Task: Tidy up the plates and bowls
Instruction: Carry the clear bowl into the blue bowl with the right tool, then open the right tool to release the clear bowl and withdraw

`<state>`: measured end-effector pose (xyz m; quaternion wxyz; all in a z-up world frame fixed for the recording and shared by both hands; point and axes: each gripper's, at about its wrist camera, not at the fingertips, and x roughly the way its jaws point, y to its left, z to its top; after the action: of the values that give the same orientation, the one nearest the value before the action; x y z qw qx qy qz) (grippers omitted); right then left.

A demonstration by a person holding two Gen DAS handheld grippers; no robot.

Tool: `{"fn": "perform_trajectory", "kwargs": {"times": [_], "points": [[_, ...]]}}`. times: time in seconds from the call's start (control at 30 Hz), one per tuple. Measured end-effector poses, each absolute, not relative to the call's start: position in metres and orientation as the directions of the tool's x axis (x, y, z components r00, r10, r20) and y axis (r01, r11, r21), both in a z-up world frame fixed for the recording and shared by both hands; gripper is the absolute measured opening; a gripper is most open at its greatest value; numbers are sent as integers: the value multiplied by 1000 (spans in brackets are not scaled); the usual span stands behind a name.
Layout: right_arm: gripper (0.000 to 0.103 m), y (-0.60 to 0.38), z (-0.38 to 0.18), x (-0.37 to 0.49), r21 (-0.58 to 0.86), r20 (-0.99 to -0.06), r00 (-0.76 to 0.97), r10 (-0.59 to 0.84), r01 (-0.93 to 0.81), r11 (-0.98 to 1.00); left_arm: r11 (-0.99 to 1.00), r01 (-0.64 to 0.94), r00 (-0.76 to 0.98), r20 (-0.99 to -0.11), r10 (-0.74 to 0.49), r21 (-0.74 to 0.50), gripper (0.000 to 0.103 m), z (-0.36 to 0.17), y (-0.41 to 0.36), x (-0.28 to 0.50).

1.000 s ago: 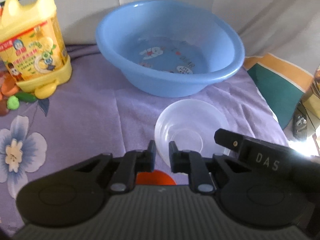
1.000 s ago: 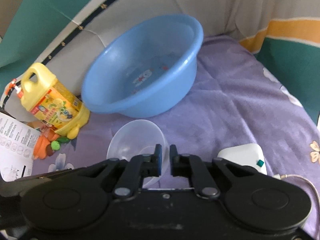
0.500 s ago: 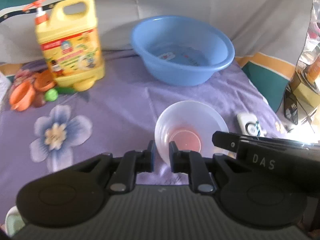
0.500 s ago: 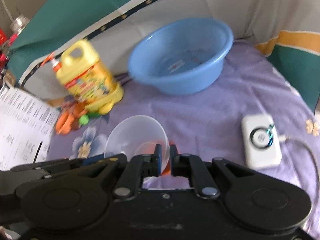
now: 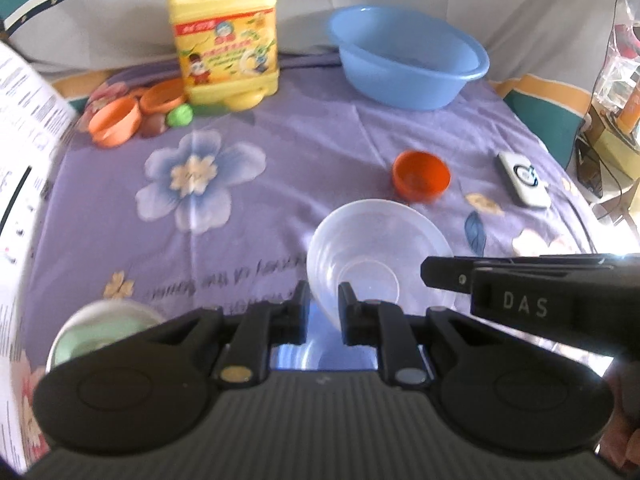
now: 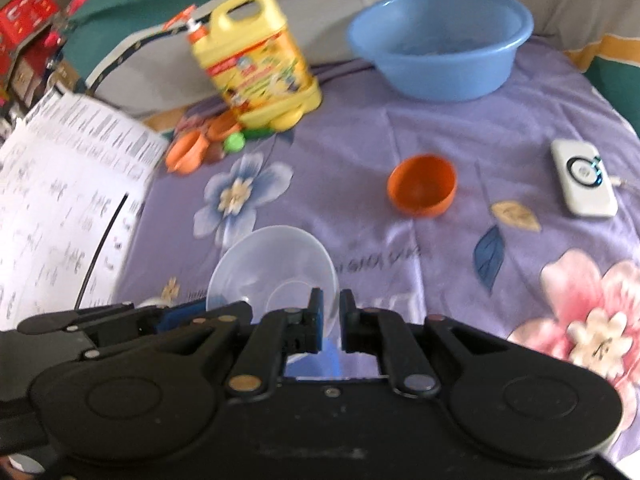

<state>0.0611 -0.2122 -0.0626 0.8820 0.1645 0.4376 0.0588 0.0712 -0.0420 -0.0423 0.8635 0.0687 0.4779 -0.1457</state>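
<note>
Orange cups (image 5: 116, 120) sit empty far left beside the yellow detergent jug (image 5: 226, 36); further right stand an empty orange bowl (image 5: 420, 176) and a blue basin (image 5: 408, 56). Both the left gripper (image 5: 323, 304) and right gripper (image 6: 330, 312) pinch the clear plastic bowl (image 5: 376, 256) by opposite rims, tilted above the purple cloth (image 5: 320, 140).

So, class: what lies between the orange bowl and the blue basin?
Only bare purple cloth between orange bowl and blue basin; both wrist views show it.
</note>
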Motion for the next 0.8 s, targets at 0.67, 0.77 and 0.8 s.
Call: {"fn": "perform_trajectory", "kwargs": {"times": [0.67,0.77,0.8], "points": [[8,-191,-86,40,296,-812,535,235,30,955,949,314,439,-881,-178,-35,16,-71,-29,47],[10,-190,-85,42,291,-811,536,234,22,956,949,314,440,-880,-178,-35,19,-71,-29,48],[11,-189,-85,42,288,-811,536,234,19,957,948,316,441,-879,-178,-34,19,-71,-29,48]]}}
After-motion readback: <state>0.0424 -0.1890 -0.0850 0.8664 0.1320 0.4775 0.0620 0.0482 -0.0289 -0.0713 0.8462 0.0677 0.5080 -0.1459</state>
